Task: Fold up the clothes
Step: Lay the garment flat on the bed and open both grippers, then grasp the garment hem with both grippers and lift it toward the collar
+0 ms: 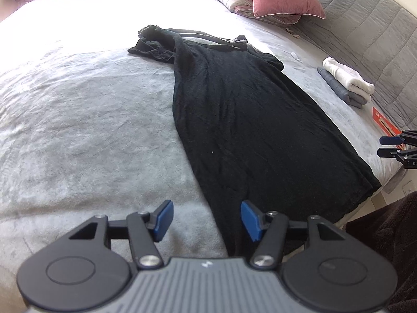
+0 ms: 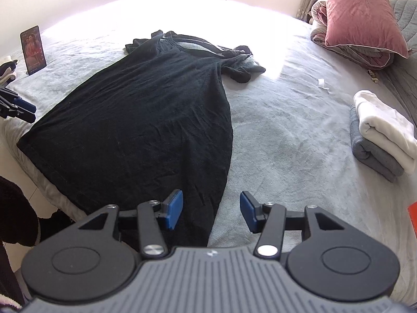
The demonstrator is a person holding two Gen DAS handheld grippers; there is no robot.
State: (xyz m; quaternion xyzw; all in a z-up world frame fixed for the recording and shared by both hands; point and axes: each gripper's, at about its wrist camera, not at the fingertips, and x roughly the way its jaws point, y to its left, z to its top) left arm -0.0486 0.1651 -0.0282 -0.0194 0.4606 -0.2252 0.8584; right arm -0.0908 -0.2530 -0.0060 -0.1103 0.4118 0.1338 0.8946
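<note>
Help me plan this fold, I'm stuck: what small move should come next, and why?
Probably lower both grippers onto the near hem of the black garment. It lies spread flat on the bed, and the left gripper and right gripper hover open above its bottom corners, holding nothing.

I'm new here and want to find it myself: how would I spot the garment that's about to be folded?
On the grey bed, look mid-mattress. The black dress lies flat and unfolded, unlike the small folded white and grey stack near the edge.
</note>
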